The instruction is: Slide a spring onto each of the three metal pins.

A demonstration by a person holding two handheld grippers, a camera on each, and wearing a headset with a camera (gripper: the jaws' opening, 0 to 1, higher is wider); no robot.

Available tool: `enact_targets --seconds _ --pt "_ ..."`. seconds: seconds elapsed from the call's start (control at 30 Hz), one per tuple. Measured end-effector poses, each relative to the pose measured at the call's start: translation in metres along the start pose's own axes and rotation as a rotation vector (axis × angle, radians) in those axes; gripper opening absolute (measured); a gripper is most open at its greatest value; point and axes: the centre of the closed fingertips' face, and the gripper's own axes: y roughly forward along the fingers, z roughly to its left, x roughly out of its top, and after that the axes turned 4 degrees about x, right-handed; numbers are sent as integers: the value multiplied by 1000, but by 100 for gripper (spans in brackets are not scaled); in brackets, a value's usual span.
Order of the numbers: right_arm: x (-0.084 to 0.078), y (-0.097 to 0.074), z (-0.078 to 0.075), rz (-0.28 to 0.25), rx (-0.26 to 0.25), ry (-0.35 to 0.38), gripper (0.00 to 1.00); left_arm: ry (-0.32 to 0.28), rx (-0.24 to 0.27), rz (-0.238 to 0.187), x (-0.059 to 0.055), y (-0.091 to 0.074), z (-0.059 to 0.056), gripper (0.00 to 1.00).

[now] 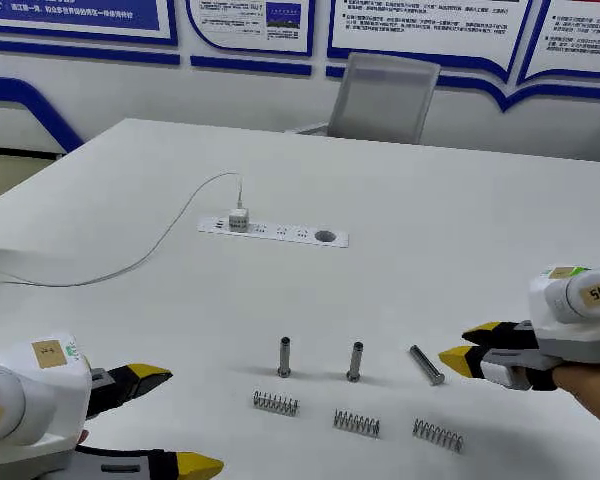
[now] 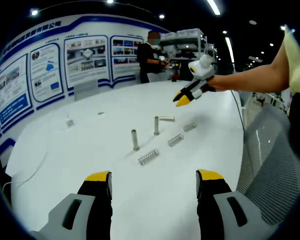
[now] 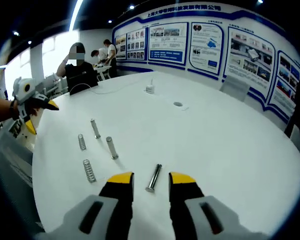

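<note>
No spring is sitting on a pin yet, so the job is standing at its opening step; the right tongs (image 1: pixel 467 346) are hovering low over the white surface (image 1: pixel 400 200) with their jaws apart and gripping nothing; in the right gripper view the fallen pin (image 3: pixel 153 177) is lying on its side just ahead of the gap between those jaws, and I cannot tell whether either jaw is touching it; the left pin (image 1: pixel 284 356) and the middle pin (image 1: pixel 355 361) are standing upright near each other, with the fallen one just beside them; the left spring (image 1: pixel 276 403), the middle spring (image 1: pixel 356 423) and the right spring (image 1: pixel 438 434) are lying flat in a row just in front of the pins, each apart from its pin; the left tongs (image 2: pixel 154 176) are hanging well back from that row, jaws wide apart and empty; judging from this, the right side is reaching for the fallen pin, either to stand it up or to hold it for threading; the next move is calling for a square closing on the shaft, since round steel is likely to roll or slip out of a skewed pinch, and then for a light grip on one spring so that its coils are not crushed and its bore is lining up with the pin's tip; farther back a power strip (image 1: pixel 275 231) with a white charger (image 1: pixel 239 220) is lying well apart from the work.
</note>
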Motion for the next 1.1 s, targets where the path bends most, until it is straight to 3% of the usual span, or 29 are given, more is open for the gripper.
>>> enact_targets --seconds 0.57,1.1 --pt "-6 33 -12 72 -35 69 20 -4 -27 19 -3 12 0 69" --pt "-19 62 -16 171 -64 96 15 -11 -53 36 -8 23 0 69"
